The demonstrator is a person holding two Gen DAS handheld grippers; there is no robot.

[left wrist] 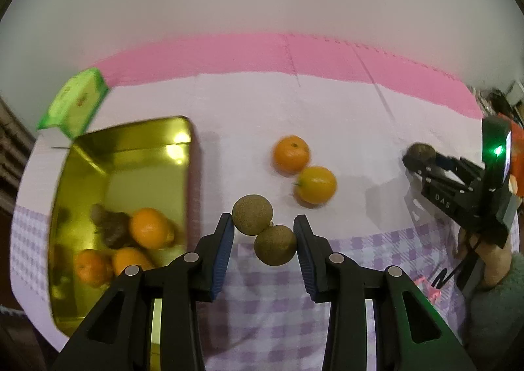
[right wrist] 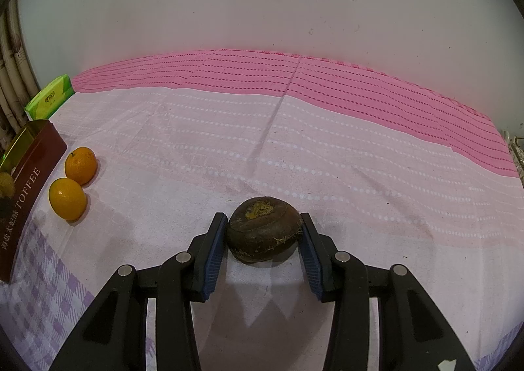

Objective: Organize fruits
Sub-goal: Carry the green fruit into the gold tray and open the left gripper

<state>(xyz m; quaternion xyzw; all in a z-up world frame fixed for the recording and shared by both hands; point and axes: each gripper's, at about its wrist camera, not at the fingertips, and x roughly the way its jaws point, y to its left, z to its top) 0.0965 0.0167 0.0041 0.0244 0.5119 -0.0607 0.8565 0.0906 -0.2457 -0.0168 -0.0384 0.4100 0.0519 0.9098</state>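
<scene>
My left gripper (left wrist: 264, 236) is shut on a joined pair of tan longans (left wrist: 263, 233), held above the cloth beside the gold tin (left wrist: 147, 135). The tin holds several oranges (left wrist: 149, 227) and a dark fruit (left wrist: 109, 223). Two oranges (left wrist: 291, 153) (left wrist: 316, 184) lie loose on the cloth, also in the right wrist view (right wrist: 81, 165) (right wrist: 67, 198). My right gripper (right wrist: 264, 235) is shut on a dark brown round fruit (right wrist: 263, 232) resting on the cloth; it shows in the left wrist view (left wrist: 421, 155) at far right.
A green packet (left wrist: 73, 102) stands behind the tin by the wall, also in the right wrist view (right wrist: 49, 101). The tin's brown "TOFFEE" side (right wrist: 26, 194) is at the left. The pink and purple-check cloth (right wrist: 327, 141) covers the table up to the wall.
</scene>
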